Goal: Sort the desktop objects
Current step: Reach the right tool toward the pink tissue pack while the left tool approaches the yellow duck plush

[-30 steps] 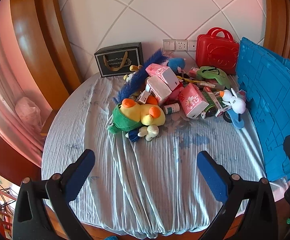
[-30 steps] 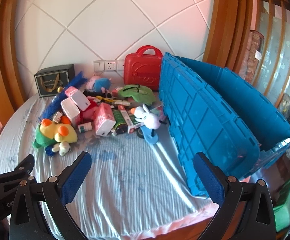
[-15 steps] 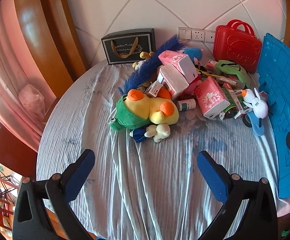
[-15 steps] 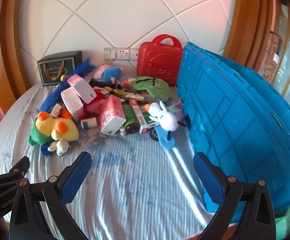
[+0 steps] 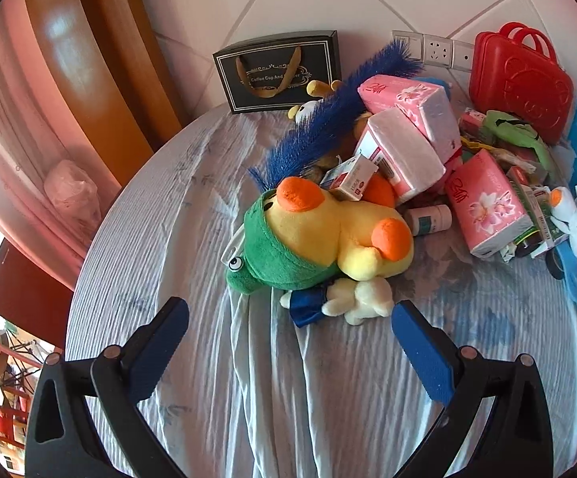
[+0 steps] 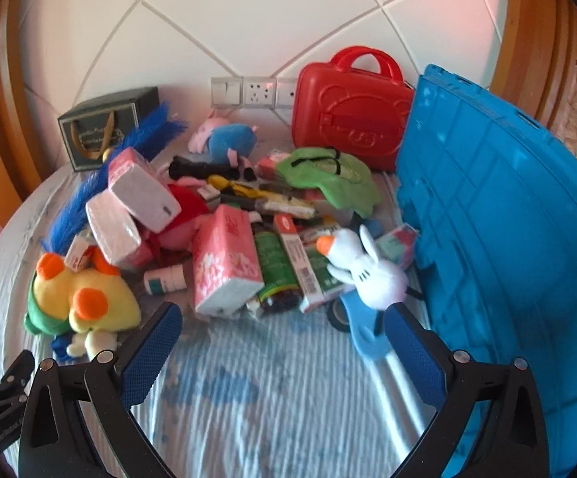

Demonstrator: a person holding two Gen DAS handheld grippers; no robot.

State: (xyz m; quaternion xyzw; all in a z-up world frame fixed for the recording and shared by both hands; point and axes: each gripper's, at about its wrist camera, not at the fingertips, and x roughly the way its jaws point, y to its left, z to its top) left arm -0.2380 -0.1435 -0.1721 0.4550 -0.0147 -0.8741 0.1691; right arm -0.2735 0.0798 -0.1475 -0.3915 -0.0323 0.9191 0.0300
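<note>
On the table lay three pink tissue packs, one yellow duck plush, one white goose plush, one red case, one black gift bag and one blue crate.

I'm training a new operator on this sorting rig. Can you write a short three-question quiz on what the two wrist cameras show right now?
1. True or false: the left gripper is shut on the yellow duck plush.
2. Multiple choice: what stands against the wall beside the blue crate? A) the red case B) a kettle C) a lamp
3. Fill in: the small white bottle lies between the duck plush and a pink ____ pack.

Key:
1. False; both its fingers are apart, short of the plush, and the right gripper is open too.
2. A
3. tissue
</note>
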